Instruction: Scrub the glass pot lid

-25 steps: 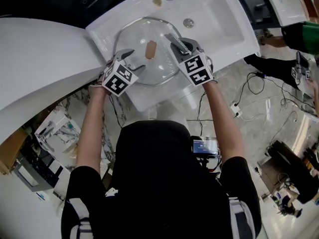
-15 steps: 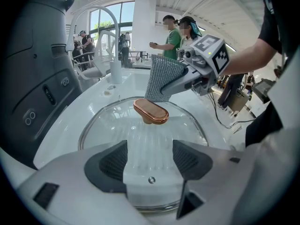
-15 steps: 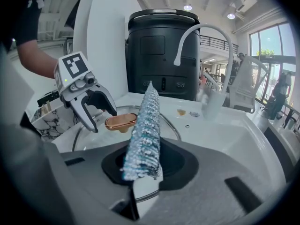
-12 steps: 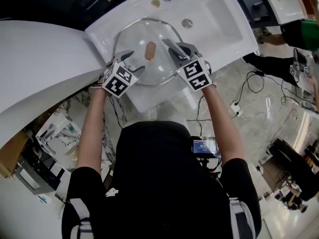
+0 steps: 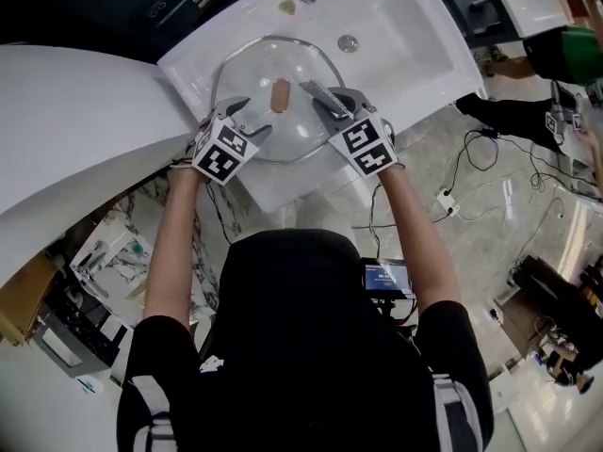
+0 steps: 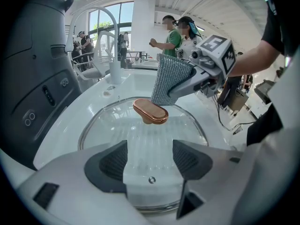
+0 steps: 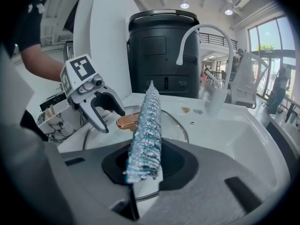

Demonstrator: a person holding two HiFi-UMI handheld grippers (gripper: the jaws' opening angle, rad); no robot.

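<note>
- The glass pot lid (image 5: 252, 125) lies flat, knob side up, on the level part of a white washbasin (image 5: 415, 73), on the side to the person's left of the bowl.
- Its copper-coloured knob (image 6: 150, 111) sits at the middle of the dome, long and oval, and a metal rim runs round the glass.
- The left gripper (image 6: 150, 159) hangs over the near rim of the lid. Its two dark pads stand well apart with nothing pinched between them, and only the clear glass shows through the gap.
- The right gripper (image 7: 146, 167) has its jaws closed tight on a glittery silver-blue scouring cloth (image 7: 146, 125), which sticks out past the jaws as a stiff, narrow strip.
- From the left gripper view the cloth's free edge comes down just behind the knob, on the far side of it. I can't tell whether it touches the glass.
- The two grippers face each other across the lid, the left at its near-left edge and the right at its right side.
- In the bowl beside the lid there is a small round drain (image 5: 348, 42), and a white curved faucet (image 6: 101, 18) arches above the basin.
- A tall dark machine (image 7: 161, 55) stands behind the basin.
- Further back a few people (image 6: 171, 36) stand about, and cables (image 5: 490, 153) trail over the pale floor to the person's right.
</note>
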